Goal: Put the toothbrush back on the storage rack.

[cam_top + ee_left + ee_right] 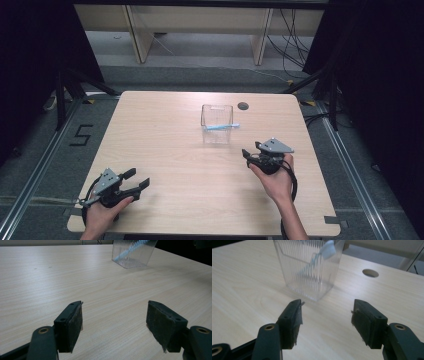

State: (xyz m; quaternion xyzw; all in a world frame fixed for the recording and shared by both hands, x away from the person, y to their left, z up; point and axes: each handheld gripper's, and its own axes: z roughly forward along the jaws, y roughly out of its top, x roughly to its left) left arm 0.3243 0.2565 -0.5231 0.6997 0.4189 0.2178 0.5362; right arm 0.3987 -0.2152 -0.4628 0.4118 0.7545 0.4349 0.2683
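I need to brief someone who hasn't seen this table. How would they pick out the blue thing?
Start at the light wooden table, then go to the clear ribbed plastic container near its far edge, by the round cable hole. The light blue stick-like item leans inside it, the scene's only coloured thing.

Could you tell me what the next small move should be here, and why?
Probably ease the right gripper forward toward the clear ribbed container. Its jaws stand open and empty just short of it, and the light blue stick leans out over the rim on that side. The left gripper, also open, sits much farther back.
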